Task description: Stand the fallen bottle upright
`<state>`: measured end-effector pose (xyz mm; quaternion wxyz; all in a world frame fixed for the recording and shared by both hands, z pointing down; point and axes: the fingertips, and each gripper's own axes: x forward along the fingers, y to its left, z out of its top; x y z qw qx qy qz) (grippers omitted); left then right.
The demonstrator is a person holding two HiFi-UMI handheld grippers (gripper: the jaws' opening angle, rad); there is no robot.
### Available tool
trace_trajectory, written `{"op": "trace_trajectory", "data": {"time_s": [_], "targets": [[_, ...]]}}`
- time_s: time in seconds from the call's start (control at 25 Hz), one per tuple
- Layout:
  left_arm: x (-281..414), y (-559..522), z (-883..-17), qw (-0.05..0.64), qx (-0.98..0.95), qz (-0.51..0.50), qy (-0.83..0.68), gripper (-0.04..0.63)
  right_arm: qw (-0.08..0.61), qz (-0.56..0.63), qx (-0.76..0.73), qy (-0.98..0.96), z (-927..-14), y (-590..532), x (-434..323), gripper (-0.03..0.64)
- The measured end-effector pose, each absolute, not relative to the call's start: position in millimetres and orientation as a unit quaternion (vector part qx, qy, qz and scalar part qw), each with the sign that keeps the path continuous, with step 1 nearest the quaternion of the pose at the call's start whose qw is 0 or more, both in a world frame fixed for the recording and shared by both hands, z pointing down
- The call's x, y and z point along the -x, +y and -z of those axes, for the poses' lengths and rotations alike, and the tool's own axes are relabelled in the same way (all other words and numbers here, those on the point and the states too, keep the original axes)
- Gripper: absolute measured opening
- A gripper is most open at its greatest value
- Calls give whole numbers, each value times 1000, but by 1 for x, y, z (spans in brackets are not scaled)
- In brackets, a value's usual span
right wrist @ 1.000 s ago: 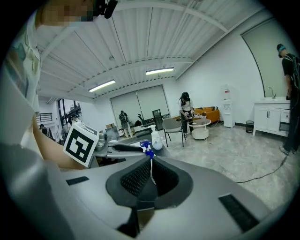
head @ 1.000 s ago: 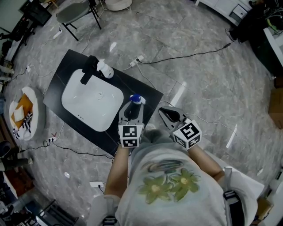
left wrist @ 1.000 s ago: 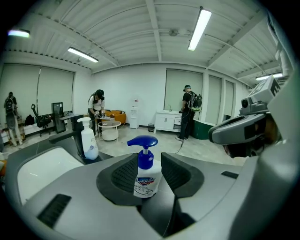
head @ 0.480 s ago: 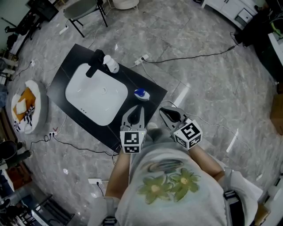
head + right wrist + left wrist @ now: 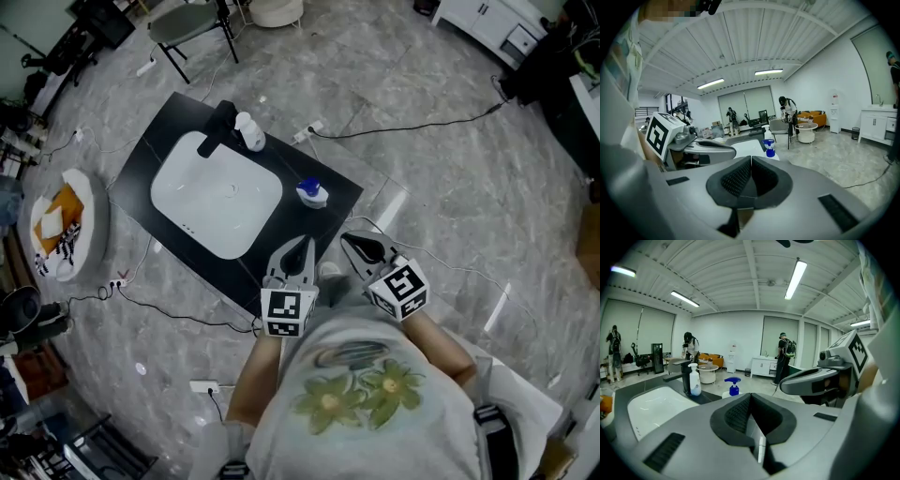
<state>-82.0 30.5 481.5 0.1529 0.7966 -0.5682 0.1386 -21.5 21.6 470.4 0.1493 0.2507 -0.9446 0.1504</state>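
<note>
The bottle (image 5: 312, 193), white with a blue pump top, stands upright near the right corner of the black counter (image 5: 159, 150). It also shows as the blue-topped bottle (image 5: 732, 386) ahead in the left gripper view and small as the bottle (image 5: 769, 147) in the right gripper view. My left gripper (image 5: 299, 247) sits back from it near the counter's front edge, jaws shut and empty (image 5: 751, 397). Beside it my right gripper (image 5: 355, 243) is over the floor, its jaws also shut with nothing between them (image 5: 751, 161).
A white basin (image 5: 217, 192) is set in the counter, with a black faucet (image 5: 217, 127) and a white soap bottle (image 5: 249, 131) at its far end. Cables run across the marble floor. A white bag (image 5: 61, 220) lies left; a chair (image 5: 187, 23) stands beyond.
My left gripper let go of the blue-topped bottle, shut, and drew back toward me. The bottle stays standing on the counter. The right gripper drifted slightly.
</note>
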Motion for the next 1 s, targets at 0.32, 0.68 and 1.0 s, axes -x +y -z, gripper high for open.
{"op": "trace_trajectory", "data": {"time_s": [0.32, 0.68, 1.0], "targets": [[84, 71, -453, 137, -808, -123, -559, 18, 147, -133, -248, -948, -450, 70, 34, 41], [77, 114, -440, 147, -820, -111, -543, 18, 145, -118, -260, -947, -433, 116, 31, 41], [77, 149, -438, 155, -823, -107, -536, 18, 152, -119, -266, -944, -431, 153, 25, 41]]}}
